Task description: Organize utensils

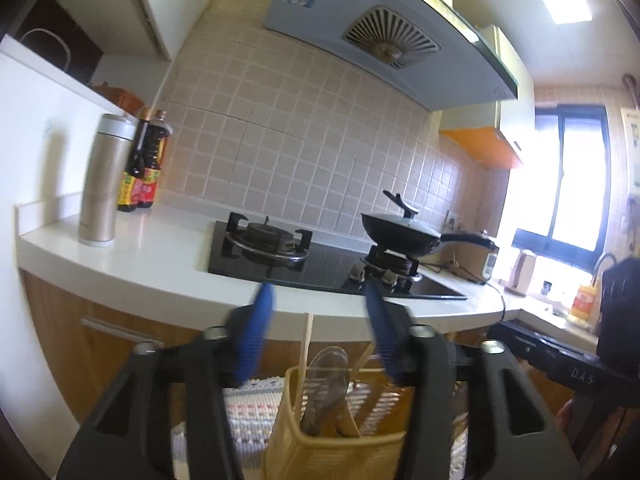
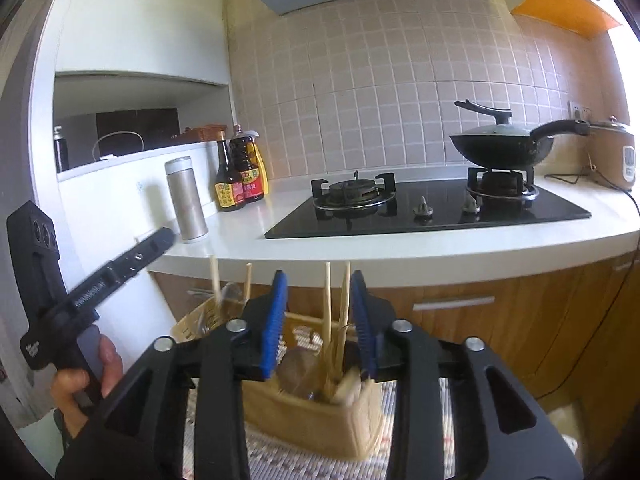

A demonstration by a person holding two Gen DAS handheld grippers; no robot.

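Note:
A yellow woven utensil basket (image 1: 320, 448) stands low in front of me on a patterned mat, in the left wrist view. It holds a spoon (image 1: 326, 384) and wooden chopsticks (image 1: 306, 344). My left gripper (image 1: 318, 296) is open and empty above it. In the right wrist view the same basket (image 2: 320, 424) holds several chopsticks (image 2: 328, 304) and spoons. My right gripper (image 2: 318, 280) is open with chopsticks standing between its blue pads (image 2: 276, 320), not clamped. The left gripper's body (image 2: 80, 292) shows at the left in a hand.
A white counter (image 2: 360, 252) carries a black gas hob (image 2: 428, 208), a covered wok (image 2: 500, 148), a steel flask (image 2: 186, 200), sauce bottles (image 2: 240, 172) and a rice cooker (image 2: 612, 152). Wooden cabinet doors (image 2: 520, 320) lie below. A patterned mat (image 2: 280, 460) lies under the basket.

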